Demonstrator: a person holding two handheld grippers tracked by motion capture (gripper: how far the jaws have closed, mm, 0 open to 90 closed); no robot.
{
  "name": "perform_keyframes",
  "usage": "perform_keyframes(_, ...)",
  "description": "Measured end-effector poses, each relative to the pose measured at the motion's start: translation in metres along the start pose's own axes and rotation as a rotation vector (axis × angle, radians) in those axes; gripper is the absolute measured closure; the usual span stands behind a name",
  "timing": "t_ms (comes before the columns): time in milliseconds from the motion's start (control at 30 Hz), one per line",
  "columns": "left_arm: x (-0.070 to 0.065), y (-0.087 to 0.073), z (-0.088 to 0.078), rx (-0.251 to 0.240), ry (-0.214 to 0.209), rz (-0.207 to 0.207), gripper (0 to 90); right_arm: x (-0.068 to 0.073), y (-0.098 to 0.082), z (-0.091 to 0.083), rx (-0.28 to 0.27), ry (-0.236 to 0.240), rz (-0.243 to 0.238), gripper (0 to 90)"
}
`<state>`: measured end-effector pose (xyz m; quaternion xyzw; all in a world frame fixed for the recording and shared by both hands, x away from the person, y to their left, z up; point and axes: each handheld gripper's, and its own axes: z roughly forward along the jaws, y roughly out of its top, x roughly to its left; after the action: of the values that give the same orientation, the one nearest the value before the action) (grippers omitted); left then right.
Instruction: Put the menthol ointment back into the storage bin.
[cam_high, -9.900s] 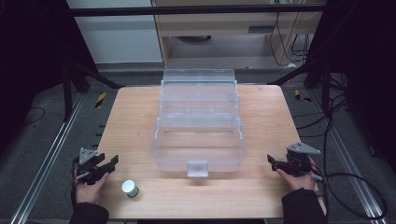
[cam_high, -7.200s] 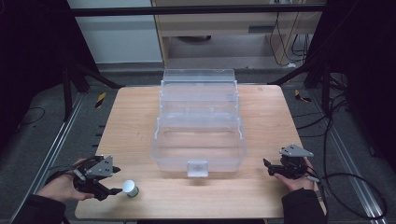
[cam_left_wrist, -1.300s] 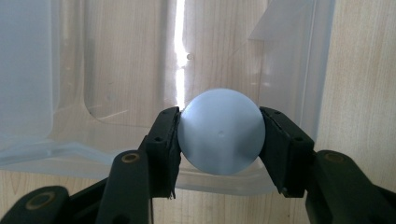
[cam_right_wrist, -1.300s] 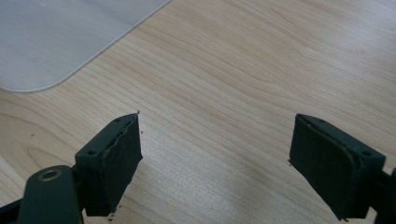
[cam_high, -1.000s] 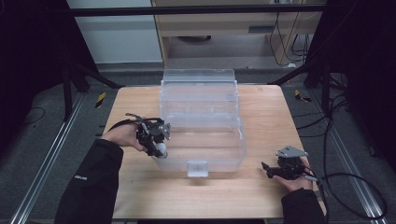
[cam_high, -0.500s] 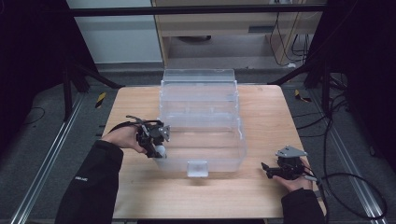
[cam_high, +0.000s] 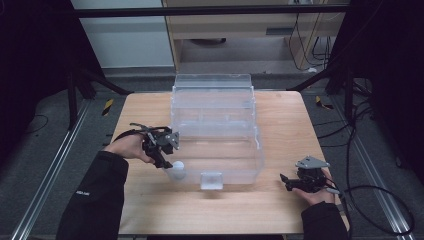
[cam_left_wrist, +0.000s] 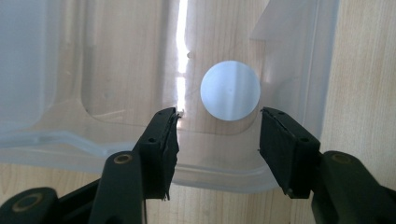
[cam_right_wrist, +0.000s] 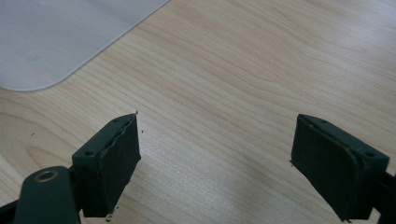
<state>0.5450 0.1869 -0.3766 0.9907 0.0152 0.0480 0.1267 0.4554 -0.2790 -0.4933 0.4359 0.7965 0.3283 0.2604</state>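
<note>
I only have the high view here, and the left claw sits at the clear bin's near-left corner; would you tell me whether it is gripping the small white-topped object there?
Observer: No. In the left gripper view the left claw is open, and the round white-topped object lies beyond its jaws, untouched.
Operator: Thank you. Is that object inside the bin?
Observer: Yes, it rests on the floor of the clear plastic bin, close to a rounded corner.
Operator: And the right claw?
Observer: In its own view the right claw is open over bare wooden table, holding nothing.
</note>
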Motion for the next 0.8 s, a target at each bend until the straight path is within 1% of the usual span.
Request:
perform_keyframes(167, -0.004, -0.006, -0.018, -0.077, 0.052, -0.032, 44.5, 0.0, 0.0, -0.001, -0.004, -0.002, 0.015, 15.8)
perform_keyframes(233, -0.006, -0.009, -0.024, -0.109, 0.074, -0.057, 42.6, -0.001, 0.0, -0.002, -0.011, -0.003, 0.015, 15.8)
perform_keyframes(267, -0.007, -0.011, -0.028, -0.121, 0.088, -0.076, 41.6, -0.001, 0.0, -0.002, -0.01, -0.003, 0.021, 15.9)
perform_keyframes(300, -0.009, -0.013, -0.031, -0.144, 0.105, -0.098, 40.6, -0.001, 0.0, -0.003, -0.013, -0.003, 0.018, 15.9)
perform_keyframes(367, -0.011, -0.019, -0.038, -0.178, 0.136, -0.129, 39.3, -0.001, 0.0, -0.004, -0.011, -0.006, 0.029, 16.0)
perform_keyframes(400, -0.012, -0.022, -0.04, -0.206, 0.154, -0.151, 38.9, -0.002, 0.0, -0.004, -0.014, -0.004, 0.027, 16.0)
perform_keyframes(467, -0.015, -0.028, -0.045, -0.235, 0.184, -0.19, 37.4, -0.002, 0.0, -0.004, -0.016, -0.005, 0.031, 16.1)
perform_keyframes(567, -0.02, -0.039, -0.049, -0.283, 0.229, -0.268, 34.5, -0.003, 0.0, -0.004, -0.017, -0.008, 0.033, 16.3)
perform_keyframes(600, -0.022, -0.043, -0.05, -0.301, 0.235, -0.298, 33.5, -0.003, -0.001, -0.004, -0.016, -0.008, 0.032, 16.3)
perform_keyframes(700, -0.03, -0.055, -0.051, -0.356, 0.265, -0.374, 31.3, -0.003, -0.001, -0.005, -0.017, -0.006, 0.045, 16.3)
perform_keyframes(733, -0.033, -0.059, -0.049, -0.382, 0.28, -0.396, 30.6, -0.003, 0.0, -0.006, -0.016, -0.007, 0.048, 16.3)
perform_keyframes(767, -0.037, -0.063, -0.047, -0.393, 0.299, -0.42, 28.4, -0.003, 0.0, -0.006, -0.017, -0.008, 0.047, 16.3)
perform_keyframes(800, -0.04, -0.066, -0.045, -0.404, 0.31, -0.444, 27.1, -0.003, 0.0, -0.006, -0.016, -0.009, 0.048, 16.3)
